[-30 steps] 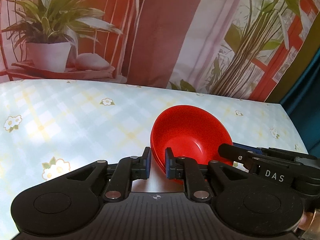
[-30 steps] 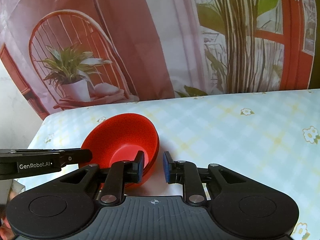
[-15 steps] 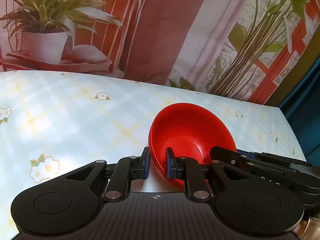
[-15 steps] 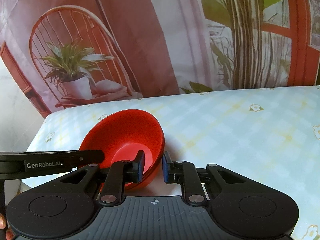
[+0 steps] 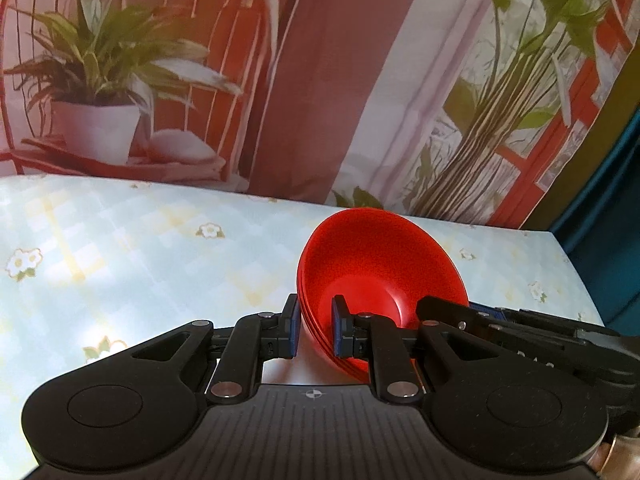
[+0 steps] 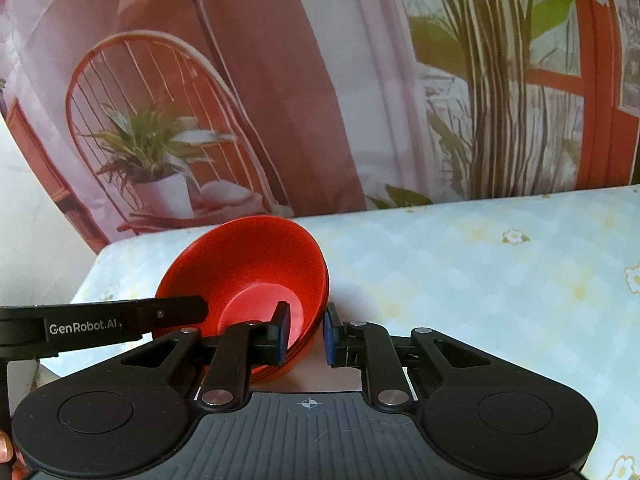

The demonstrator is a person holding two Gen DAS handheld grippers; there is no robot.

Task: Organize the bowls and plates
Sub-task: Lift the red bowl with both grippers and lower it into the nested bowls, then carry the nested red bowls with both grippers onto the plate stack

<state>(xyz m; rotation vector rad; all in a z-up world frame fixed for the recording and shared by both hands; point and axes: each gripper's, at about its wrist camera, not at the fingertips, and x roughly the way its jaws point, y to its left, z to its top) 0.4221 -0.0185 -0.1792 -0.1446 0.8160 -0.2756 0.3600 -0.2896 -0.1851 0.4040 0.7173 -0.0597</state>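
Red stacked bowls (image 5: 372, 280) are pinched at opposite rims by both tools, tilted above the flowered surface (image 5: 140, 248).

Left tool (image 5: 315, 330) and right tool (image 6: 304, 334) are each clenched on the rim; both grips are best kept even and level, so the nested stack is not twisted apart or slipped.
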